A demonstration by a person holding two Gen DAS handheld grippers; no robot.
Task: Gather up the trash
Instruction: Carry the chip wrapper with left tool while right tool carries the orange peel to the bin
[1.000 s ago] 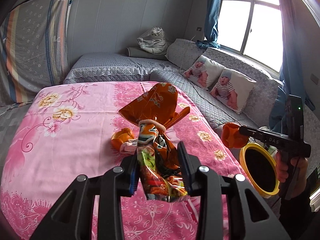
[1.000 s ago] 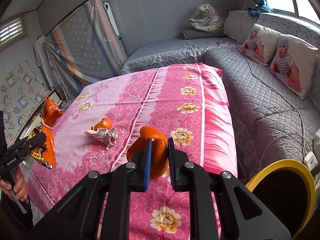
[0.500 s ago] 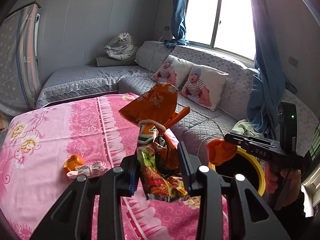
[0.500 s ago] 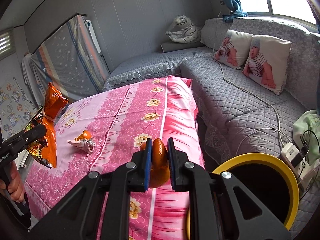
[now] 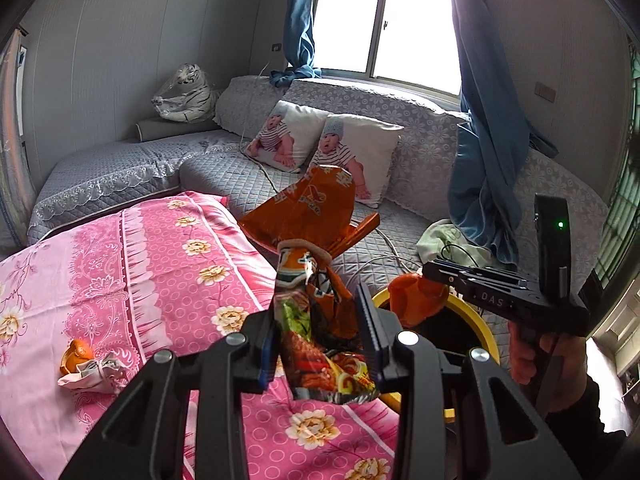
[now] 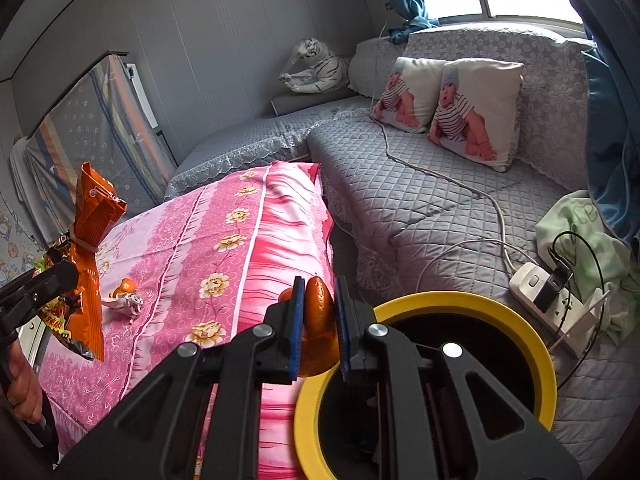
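Landmark for all positions: the yellow-rimmed bin [image 6: 472,304], standing on the floor between the pink-covered table [image 6: 224,248] and the grey quilted sofa [image 6: 420,192].

Left of the bin, on the far part of the table: one piece of orange peel [image 5: 76,356] touching a crumpled white wrapper [image 5: 90,374]. Both lie well apart from the bin and are not held by anything.

Nearer the bin, above the table's edge: the left gripper [image 5: 320,336] has its jaws closed narrowly on the lower half of an orange snack bag [image 5: 316,240]. The bag stands upright in the grip, tied at the neck with a pale band, its upper part flaring above the fingers. In the right wrist view this bag [image 6: 86,252] appears well to the left of the bin, over the table.

At the bin: the right gripper [image 6: 318,328] clamps a second piece of orange peel [image 6: 318,312] between its blue-padded fingers. The peel sits at the bin's left rim, just above it; contact with the rim cannot be determined. The left wrist view shows the same gripper [image 5: 430,294] holding that peel [image 5: 414,304] over the bin's dark opening [image 5: 444,336].

Right of the bin: a white power strip [image 6: 548,296] with a black cable lies on the sofa cover, near the rim, with a pale green cloth [image 6: 580,232] just beyond it. Behind, two baby-print cushions [image 6: 476,108] lean against the sofa back.
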